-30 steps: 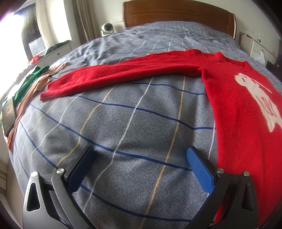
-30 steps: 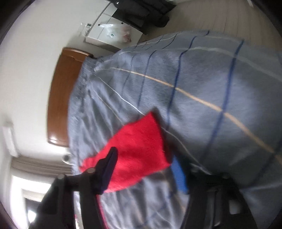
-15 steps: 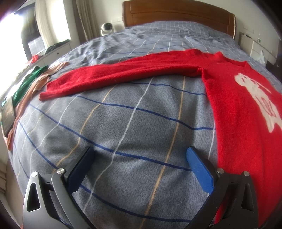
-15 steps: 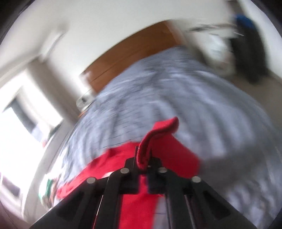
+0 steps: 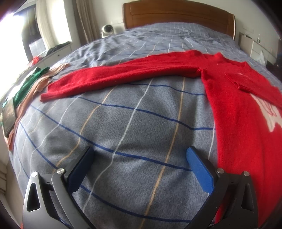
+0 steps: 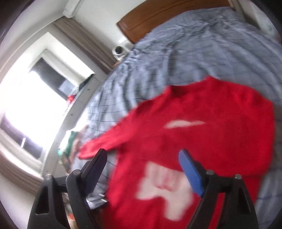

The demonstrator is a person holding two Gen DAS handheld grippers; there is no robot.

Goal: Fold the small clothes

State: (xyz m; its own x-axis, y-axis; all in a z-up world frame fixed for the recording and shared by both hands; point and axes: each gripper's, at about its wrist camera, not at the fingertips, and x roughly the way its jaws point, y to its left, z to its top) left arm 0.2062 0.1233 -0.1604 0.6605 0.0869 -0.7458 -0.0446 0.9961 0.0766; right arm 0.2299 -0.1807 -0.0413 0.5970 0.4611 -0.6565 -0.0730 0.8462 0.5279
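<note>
A red sweater (image 5: 243, 109) with a white print lies flat on the grey checked bed (image 5: 123, 123). Its left sleeve (image 5: 114, 77) stretches out to the left. Its right sleeve (image 5: 246, 84) is folded across the chest, over part of the print. My left gripper (image 5: 139, 165) is open and empty, low over the bedspread just left of the sweater's side. In the blurred right wrist view, my right gripper (image 6: 142, 169) is open and empty above the sweater (image 6: 202, 137).
Green and peach clothes (image 5: 30, 84) and a dark tablet (image 5: 8, 116) lie along the bed's left edge. A wooden headboard (image 5: 176, 15) stands at the far end, with a white round device (image 5: 107, 30) beside it. A window (image 6: 26, 109) is to the left.
My right gripper closed on the right sleeve's cuff, carried it over the sweater's chest and let go; it is now open above the sweater. My left gripper has not moved.
</note>
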